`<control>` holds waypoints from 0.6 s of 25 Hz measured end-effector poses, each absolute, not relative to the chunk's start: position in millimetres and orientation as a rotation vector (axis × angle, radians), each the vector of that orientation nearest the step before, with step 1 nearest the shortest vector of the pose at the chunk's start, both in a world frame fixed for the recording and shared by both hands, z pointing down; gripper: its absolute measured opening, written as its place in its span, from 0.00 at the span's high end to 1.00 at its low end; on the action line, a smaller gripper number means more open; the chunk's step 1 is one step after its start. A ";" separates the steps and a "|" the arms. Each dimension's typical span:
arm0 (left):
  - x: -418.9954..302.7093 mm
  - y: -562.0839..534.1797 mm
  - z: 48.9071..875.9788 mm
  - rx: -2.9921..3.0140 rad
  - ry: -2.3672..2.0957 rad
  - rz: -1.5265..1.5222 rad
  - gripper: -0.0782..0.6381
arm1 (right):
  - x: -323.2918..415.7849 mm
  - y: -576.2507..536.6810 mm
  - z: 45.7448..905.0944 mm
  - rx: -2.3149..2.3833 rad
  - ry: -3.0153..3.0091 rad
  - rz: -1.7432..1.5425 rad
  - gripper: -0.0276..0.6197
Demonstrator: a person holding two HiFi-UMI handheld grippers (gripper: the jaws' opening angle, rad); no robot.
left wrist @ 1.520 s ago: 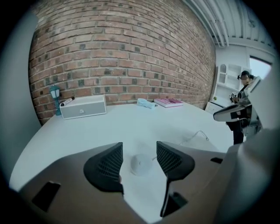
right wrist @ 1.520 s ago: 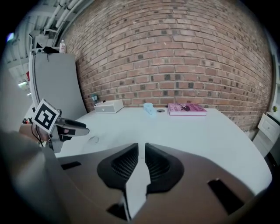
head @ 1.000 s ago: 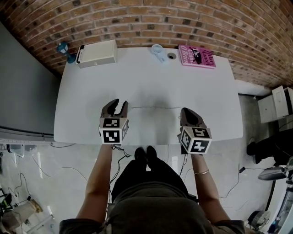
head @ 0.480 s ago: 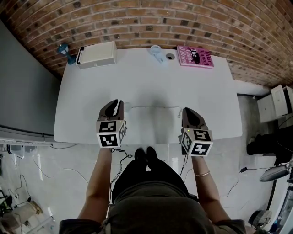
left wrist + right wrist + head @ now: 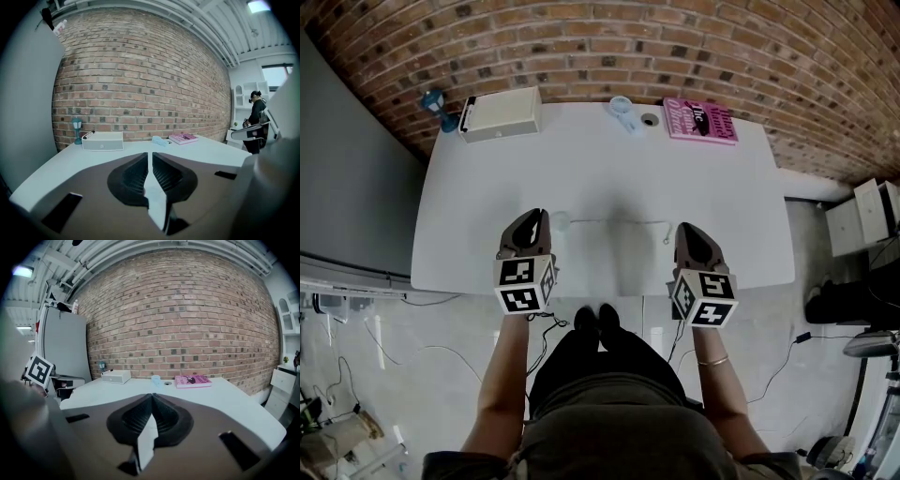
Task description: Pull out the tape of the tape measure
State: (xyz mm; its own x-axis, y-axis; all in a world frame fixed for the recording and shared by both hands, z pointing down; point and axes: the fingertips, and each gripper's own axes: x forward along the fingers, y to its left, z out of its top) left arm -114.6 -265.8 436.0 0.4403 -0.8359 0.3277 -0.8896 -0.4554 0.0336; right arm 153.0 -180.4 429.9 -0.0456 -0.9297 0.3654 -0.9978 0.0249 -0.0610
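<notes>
Tape lying drawn out, both tongs closed on nothing

Broad white table (image 5: 600, 169) against a brick wall. At its far edge, a white box (image 5: 499, 112) to the left and a pink book (image 5: 703, 119) to the right, both well apart from the work. Nearer, left gripper (image 5: 537, 216) and right gripper (image 5: 684, 229) held side by side over the near half of the table. Left jaws just closed down to a thin slit, with nothing between them. Right jaws pressed together, likewise bare. Between the two, tape (image 5: 614, 221) stretched as a thin line across the table top. One end just beside the right gripper's tips, the other running to the small pale case of the tape measure (image 5: 560, 221), just beside the left gripper's tips. Cannot tell from above whether case or tape touches either gripper.

Pulling judged done, or nearly so. Main risk from here: with neither end held, could snap back into the case if no lock is set, undoing the pull. Could also be caught by a closed jaw tip on a careless move, dragging the light case or kinking the thin tape.
</notes>
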 end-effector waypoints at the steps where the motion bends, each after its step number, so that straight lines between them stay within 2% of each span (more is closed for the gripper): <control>1: -115.2 -264.7 433.5 2.493 -1.517 0.375 0.83 | 153.4 -180.2 428.3 2.005 -2.077 0.440 0.95; 15: -119.9 -253.1 420.1 2.520 -1.531 0.306 0.84 | 137.7 -169.9 402.0 2.028 -2.212 0.319 0.95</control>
State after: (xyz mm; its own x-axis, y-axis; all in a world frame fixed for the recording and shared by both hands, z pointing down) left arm -119.9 -253.1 420.1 0.4496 -0.8530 0.2651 -0.8893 -0.4553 0.0435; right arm 137.7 -169.9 402.0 -0.0924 -0.9683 0.2322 -0.9944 0.0777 -0.0715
